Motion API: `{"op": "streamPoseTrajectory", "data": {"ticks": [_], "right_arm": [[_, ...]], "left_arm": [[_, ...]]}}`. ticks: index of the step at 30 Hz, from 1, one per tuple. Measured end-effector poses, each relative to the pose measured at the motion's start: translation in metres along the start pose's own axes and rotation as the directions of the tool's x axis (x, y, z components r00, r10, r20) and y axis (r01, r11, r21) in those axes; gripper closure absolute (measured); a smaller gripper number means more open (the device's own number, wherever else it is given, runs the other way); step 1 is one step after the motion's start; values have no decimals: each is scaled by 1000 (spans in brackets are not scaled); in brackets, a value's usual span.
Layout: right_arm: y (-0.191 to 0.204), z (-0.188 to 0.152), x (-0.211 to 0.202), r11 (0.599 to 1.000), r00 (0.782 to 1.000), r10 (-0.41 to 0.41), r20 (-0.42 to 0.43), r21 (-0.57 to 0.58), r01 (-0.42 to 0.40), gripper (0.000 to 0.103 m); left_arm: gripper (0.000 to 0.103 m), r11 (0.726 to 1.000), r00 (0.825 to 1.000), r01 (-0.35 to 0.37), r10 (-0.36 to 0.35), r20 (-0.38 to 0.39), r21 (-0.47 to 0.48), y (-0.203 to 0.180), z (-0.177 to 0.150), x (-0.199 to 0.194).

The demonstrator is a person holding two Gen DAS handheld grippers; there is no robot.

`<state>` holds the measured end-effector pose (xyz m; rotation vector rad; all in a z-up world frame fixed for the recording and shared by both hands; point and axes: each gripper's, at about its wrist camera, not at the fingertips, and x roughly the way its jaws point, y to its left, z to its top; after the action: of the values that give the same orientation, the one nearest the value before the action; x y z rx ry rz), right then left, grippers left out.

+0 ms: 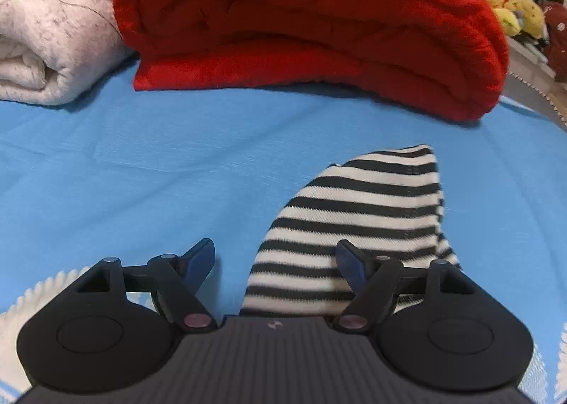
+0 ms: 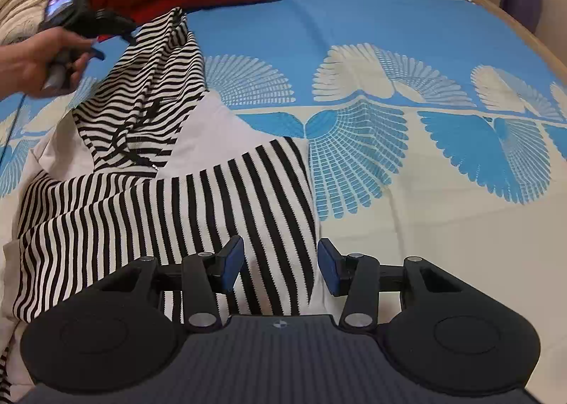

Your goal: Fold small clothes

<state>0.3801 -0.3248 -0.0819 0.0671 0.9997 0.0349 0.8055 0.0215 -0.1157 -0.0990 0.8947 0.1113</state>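
My right gripper (image 2: 280, 265) hovers spread wide over the striped garment (image 2: 159, 198) on the blue bedspread (image 2: 354, 35), gripping nothing. My left gripper (image 1: 274, 262), also wide open, sits by a striped sleeve, maybe brushing it, near the red blanket (image 1: 301, 21).

A home bedroom: a bed spread with a blue cotton cover printed with white fan shapes (image 2: 354, 49), a thick folded red quilt (image 1: 301, 21) beside a rolled cream blanket (image 1: 46, 32), and yellow plush toys (image 1: 514, 7) behind.
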Motion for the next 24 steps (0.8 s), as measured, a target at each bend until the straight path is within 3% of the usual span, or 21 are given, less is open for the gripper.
{"op": "streamPoseTrajectory", "data": {"ticks": [1, 3, 4, 5, 10, 13, 15, 19, 20, 22, 24], "right_arm": [[0, 0, 1, 1000, 1000, 0, -3, -1, 0, 55], [-2, 0, 2, 1000, 1000, -3, -9, 7, 3, 55], [-4, 0, 3, 1000, 1000, -5, -12, 11, 6, 55], [-6, 1, 3, 1000, 1000, -10, -15, 15, 10, 55], [-15, 4, 0, 999, 1000, -29, -9, 45, 29, 55], [-20, 6, -6, 998, 999, -37, 9, 58, 36, 55], [-24, 7, -11, 996, 999, -47, 23, 72, 45, 55], [-35, 5, -22, 991, 997, -67, 47, 119, 61, 55], [-38, 5, -26, 989, 996, -69, 54, 133, 61, 55], [-42, 4, -35, 985, 995, -63, 82, 166, 49, 55], [-46, 2, -46, 979, 992, -57, 115, 200, 33, 55]], "left_arm": [[24, 1000, 1000, -2, 2, -4, 9, -2, 0, 7], [40, 1000, 1000, 16, -16, -13, 24, -4, -1, 16], [74, 999, 999, 38, -37, -29, 30, -4, -2, 19], [100, 997, 997, 64, -62, -47, 33, -4, -4, 19], [101, 975, 993, 101, -113, 46, 198, -18, -18, -33], [101, 938, 972, 166, -207, 109, 304, -23, -41, -95], [101, 890, 948, 218, -290, 129, 400, -23, -69, -148], [102, 743, 872, 360, -483, 80, 565, -4, -155, -260], [102, 693, 854, 399, -520, 32, 600, 5, -183, -287], [101, 611, 833, 476, -544, -101, 632, 22, -234, -325], [99, 564, 818, 542, -524, -237, 623, 44, -281, -353]]}}
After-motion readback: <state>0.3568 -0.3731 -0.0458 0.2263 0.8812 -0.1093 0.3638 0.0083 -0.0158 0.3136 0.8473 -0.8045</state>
